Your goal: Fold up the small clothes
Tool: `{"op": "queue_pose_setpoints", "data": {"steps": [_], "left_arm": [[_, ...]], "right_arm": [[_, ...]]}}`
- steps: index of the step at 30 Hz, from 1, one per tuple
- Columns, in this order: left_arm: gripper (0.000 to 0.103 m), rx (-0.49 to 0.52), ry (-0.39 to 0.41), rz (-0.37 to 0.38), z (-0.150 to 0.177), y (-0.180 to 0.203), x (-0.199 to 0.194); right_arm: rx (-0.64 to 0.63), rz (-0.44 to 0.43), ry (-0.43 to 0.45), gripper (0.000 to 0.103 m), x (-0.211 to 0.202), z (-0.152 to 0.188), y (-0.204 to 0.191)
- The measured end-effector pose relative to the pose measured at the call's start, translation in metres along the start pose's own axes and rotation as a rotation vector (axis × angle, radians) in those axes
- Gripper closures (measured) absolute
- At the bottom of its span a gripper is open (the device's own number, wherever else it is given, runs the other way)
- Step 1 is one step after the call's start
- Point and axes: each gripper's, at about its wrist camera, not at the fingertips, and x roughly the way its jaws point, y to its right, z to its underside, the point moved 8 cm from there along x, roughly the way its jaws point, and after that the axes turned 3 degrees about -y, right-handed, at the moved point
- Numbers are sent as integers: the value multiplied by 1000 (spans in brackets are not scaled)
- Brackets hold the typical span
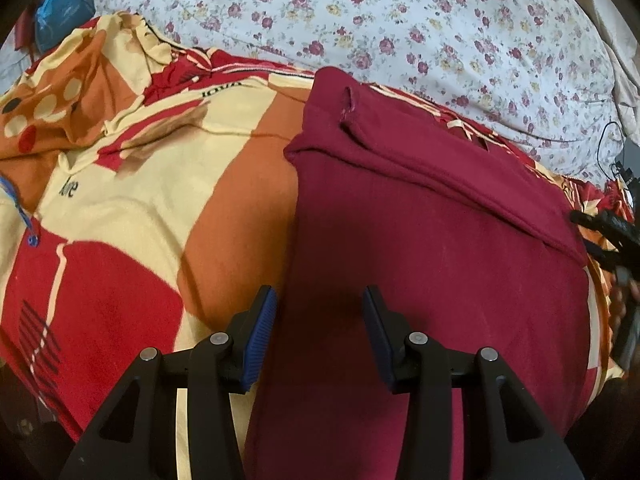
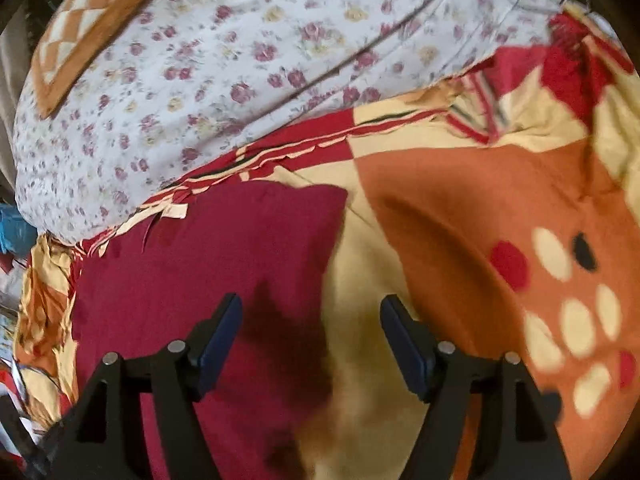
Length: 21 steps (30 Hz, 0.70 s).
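Garment (image 1: 420, 240), maroon, fills centre and lower right of the left wrist view, lying flat on a red, orange and cream blanket (image 1: 132, 208). A folded flap runs diagonally across its upper part, from upper centre toward the right edge. Left gripper (image 1: 320, 300) at bottom centre, jaws wide apart and holding nothing; left finger sits over the garment's left edge, right finger over the maroon cloth. Contact with the fabric cannot be told. Floral sheet (image 1: 400, 20) spans the top of frame. Dark shape at the far right edge, beside the garment, is probably the right gripper, blurred.

Right wrist view, blurred: maroon garment (image 2: 192, 272) occupies lower left, its corner reaching toward centre. Right gripper (image 2: 312, 312) at bottom centre, jaws spread wide, empty; left finger over the garment, right finger over the blanket (image 2: 460, 208). Floral sheet (image 2: 220, 60) across upper left, checkered orange cushion (image 2: 84, 28) in the upper left corner.
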Motion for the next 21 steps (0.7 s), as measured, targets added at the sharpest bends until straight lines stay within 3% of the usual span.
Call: {"op": "queue_pose_setpoints", "data": {"steps": [1,2,3,4,9,12,15,16,17,19,21], "left_arm": [[69,-1,-4,-2,1,0,1],[69,-4,-5,-2,1,-1,1],[69,-8,-6,-2,2,-2,1],[69,-11,-7,-2,2,-2,1],[69,-4,-8,0,5,-2,-1],[69,11,-8,-2,8,-1,-4],[69,10,2,9,13,-2,-9],[69,8,5,11,14,-3,-11],[69,8,5,12,16,-3,-11],[69,8,-4,24,20,-3,-12],[69,10,-8,36,23,-2,-15]], "right_arm": [[-3,-18,-14,35,9,-4,-1],[-25,-20,-4,68,11,-7,-5],[-74,-24,12,87,12,-10,-12],[-104,-18,22,89,12,-11,-16],[-159,72,52,90,12,-13,-14],[-161,70,39,89,12,-11,-11],[-122,38,26,69,-8,-3,-9],[-103,2,13,58,-15,5,-9],[-94,-40,-3,53,-21,14,-11],[-131,-70,-28,53,-25,33,-17],[-183,21,-41,53,-21,47,-13]]}}
